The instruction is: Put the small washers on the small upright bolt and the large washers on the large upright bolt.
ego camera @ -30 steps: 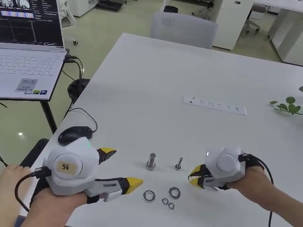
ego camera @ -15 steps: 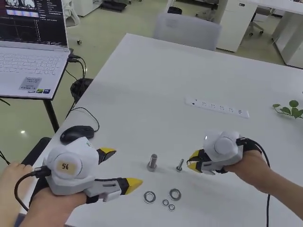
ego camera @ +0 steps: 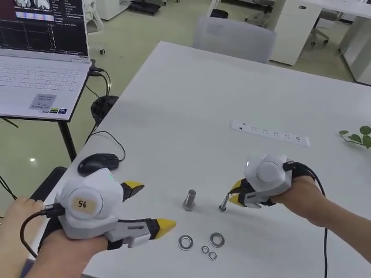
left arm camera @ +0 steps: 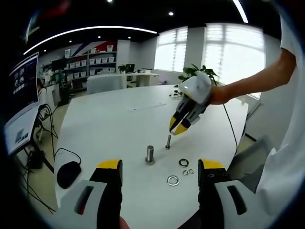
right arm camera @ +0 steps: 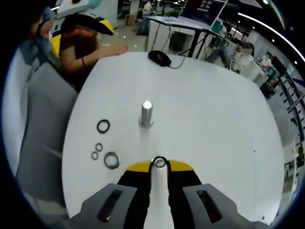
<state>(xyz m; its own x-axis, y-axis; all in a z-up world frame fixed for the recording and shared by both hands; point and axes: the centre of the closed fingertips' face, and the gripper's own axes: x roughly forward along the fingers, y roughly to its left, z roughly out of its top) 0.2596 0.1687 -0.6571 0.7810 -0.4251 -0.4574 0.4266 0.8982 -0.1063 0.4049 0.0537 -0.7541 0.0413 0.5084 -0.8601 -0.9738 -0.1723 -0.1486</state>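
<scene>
A large upright bolt (ego camera: 189, 200) and a small upright bolt (ego camera: 223, 204) stand on the white table (ego camera: 191, 116). In front of them lie two large washers (ego camera: 185, 241) (ego camera: 217, 238) and two small washers (ego camera: 205, 249) (ego camera: 213, 255). My right gripper (ego camera: 236, 194) hovers just over the small bolt's top, shut on a small washer (right arm camera: 159, 162) pinched at its tips. The small bolt itself is hidden behind those tips in the right gripper view. My left gripper (ego camera: 149, 205) rests at the near left, open and holding nothing, pointing at the bolts (left arm camera: 150, 155) (left arm camera: 167, 141).
A black mouse (ego camera: 98, 164) lies left of the left gripper. A white power strip (ego camera: 269, 132) lies mid-table beyond the bolts. A laptop (ego camera: 35, 75) stands on a side stand at the left, a grey chair (ego camera: 235, 37) at the far edge, a plant (ego camera: 362, 136) at the right.
My right gripper has moved away from the loose washers, up and toward the small bolt, and now sits over its top. The left gripper has stayed put.
</scene>
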